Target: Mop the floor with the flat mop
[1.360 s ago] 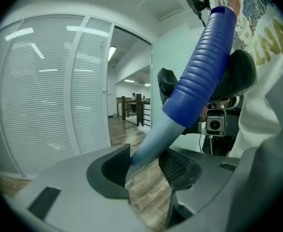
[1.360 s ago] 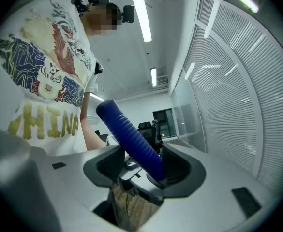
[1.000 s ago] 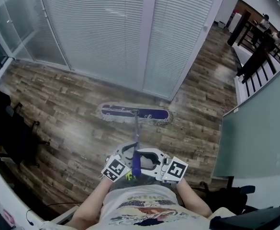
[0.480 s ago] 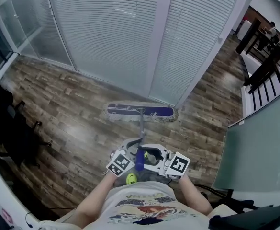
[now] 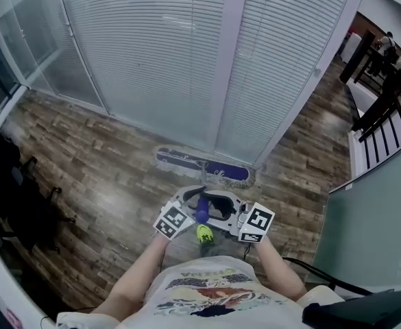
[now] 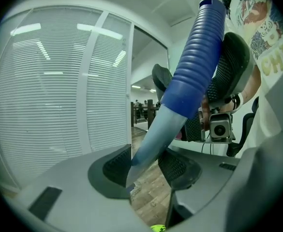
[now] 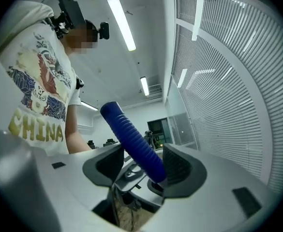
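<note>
The flat mop's blue head [image 5: 201, 166] with its pale fringe lies on the wood floor at the foot of the blinds wall. Its handle [image 5: 202, 186] rises toward me and ends in a blue ribbed grip [image 5: 201, 211]. My left gripper [image 5: 190, 201] is shut on the pale shaft [image 6: 148, 141] just below the ribbed grip [image 6: 194, 66]. From the other side my right gripper [image 5: 221, 208] is shut on the ribbed grip [image 7: 134, 141] itself. In the left gripper view my left gripper [image 6: 146, 170] has the shaft against its left pad [image 6: 113, 167]. In the right gripper view my right gripper [image 7: 141, 167] has the grip against its right pad [image 7: 176, 164].
A glass partition with white blinds [image 5: 179, 53] closes the front. Dark chairs [image 5: 15, 190] stand at the left, and a frosted panel [image 5: 375, 211] at the right. People sit at dark tables [image 5: 385, 67] far right. A yellow-green object [image 5: 204, 233] shows just below the grippers.
The mop head has slid forward across the floor to the base of the blinds wall. Both grippers have moved forward with the handle, still closed on it.
</note>
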Tool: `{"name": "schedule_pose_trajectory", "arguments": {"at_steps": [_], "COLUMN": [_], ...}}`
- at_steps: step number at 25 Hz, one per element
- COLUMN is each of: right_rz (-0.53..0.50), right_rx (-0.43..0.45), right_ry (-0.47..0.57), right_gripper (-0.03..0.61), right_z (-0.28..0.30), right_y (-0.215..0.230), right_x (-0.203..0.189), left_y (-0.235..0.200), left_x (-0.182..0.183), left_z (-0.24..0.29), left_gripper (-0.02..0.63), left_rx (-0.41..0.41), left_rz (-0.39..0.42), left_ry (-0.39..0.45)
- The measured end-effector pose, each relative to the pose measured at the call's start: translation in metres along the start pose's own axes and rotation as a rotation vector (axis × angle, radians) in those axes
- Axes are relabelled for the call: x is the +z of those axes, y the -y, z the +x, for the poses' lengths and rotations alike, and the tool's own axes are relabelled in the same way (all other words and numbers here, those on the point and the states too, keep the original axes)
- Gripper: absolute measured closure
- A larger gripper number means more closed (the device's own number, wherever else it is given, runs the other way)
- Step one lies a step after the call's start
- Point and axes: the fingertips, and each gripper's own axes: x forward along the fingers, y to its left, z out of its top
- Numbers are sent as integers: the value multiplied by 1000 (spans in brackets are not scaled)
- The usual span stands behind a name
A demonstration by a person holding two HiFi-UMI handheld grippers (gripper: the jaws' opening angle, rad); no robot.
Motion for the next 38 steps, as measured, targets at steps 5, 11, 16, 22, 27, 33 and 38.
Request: {"name": "schedule_pose_trajectory", "arguments": {"at_steps": [5,11,16,22,27,33,38], "right_rz": [-6,-31,-37,1,7,9,-9], "right_rx": [6,26,43,70,134,197,255], "right_ry": [-56,-141,-132,-73,-93,-75,-14], "right_gripper": [341,341,341,341,339,336,336], "right_z": [8,5,2,-25,-69,-144,-188], "right_y": [-21,-94,-159,-236,-319,-423,-488], "right_x": [-15,-55,-71,-64,-84,-101,-89], "left_y": [12,69,120,193,283,405,483], "left_x": [-17,-53,-67,-54,-76,-80,-72], "left_z": [-14,-53,-93,-128,-148,-165,-177], "left_gripper": [460,466,468,471,472,472,472], "left_rx": [10,4,28,63,68,133,193], "left_rz": [130,217,195,172,206,157,120], "left_ry": [-65,-165,-162,-166,-241,-242,-232]}}
